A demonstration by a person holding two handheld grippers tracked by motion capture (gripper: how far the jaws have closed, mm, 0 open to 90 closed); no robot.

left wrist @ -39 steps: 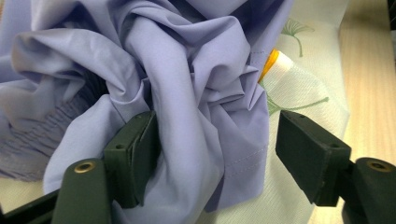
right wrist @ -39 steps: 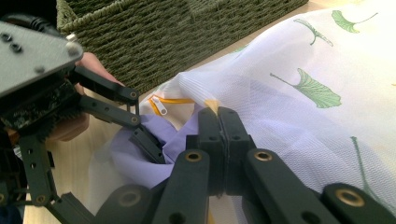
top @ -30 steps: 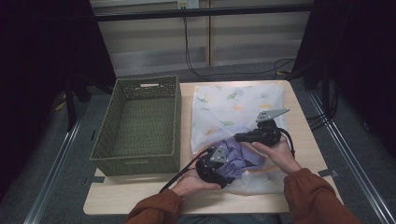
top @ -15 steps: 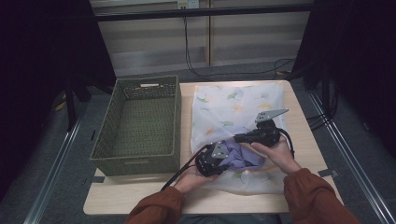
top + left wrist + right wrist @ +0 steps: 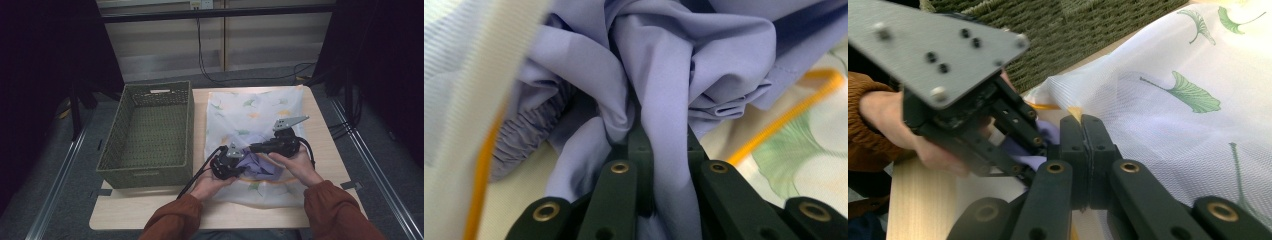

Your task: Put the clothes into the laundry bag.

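Observation:
A white mesh bag printed with green leaves lies flat on the table, edged with orange trim. A crumpled lavender garment sits at its near opening. In the left gripper view my left gripper is shut on a fold of the lavender garment; its jaws have just been closing on it. My right gripper is shut on the edge of the mesh bag, right beside the left gripper. In the high view the left gripper and the right gripper meet over the garment.
A green woven basket stands to the left of the bag, its near wall close to my left hand. The wooden table has a bare strip right of the bag. Cables hang behind the table's far edge.
The left gripper has shifted slightly left with the lavender cloth and its jaws have shut on it. The right gripper has stayed in place on the bag.

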